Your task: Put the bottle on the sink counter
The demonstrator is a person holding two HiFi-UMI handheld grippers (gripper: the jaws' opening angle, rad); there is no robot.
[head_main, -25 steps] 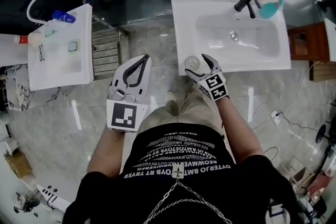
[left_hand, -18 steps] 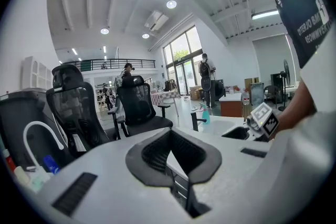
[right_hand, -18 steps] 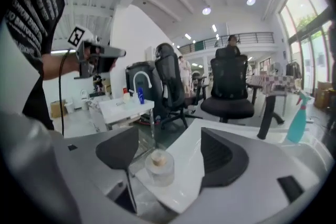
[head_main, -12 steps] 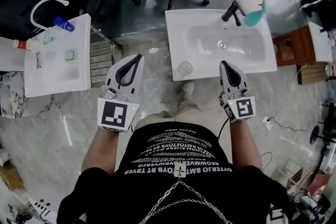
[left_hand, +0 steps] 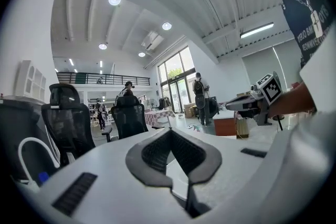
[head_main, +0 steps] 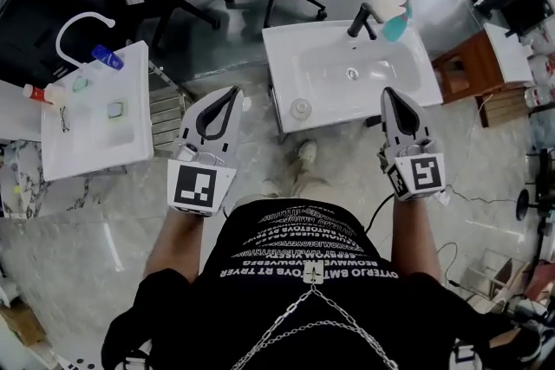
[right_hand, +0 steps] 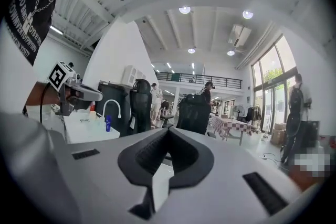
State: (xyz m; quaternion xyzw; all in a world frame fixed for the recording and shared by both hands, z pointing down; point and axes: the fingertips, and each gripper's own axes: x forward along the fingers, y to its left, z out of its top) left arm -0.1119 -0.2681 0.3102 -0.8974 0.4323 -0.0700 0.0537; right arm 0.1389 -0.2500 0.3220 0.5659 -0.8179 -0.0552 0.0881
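The bottle is left standing on the front left corner of the sink counter, freed of any grip, so the task is judged done. The right gripper, its jaws just closed on nothing, is held off the counter's front right corner, and the left gripper, likewise closed and empty, is held off its left side. A black faucet and a teal spray bottle are kept at the counter's back edge, with nothing in the way.

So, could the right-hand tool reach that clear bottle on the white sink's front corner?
Probably yes: the clear bottle stands alone on the rim of the white sink, nothing between it and the right tool, though its jaws are shut.
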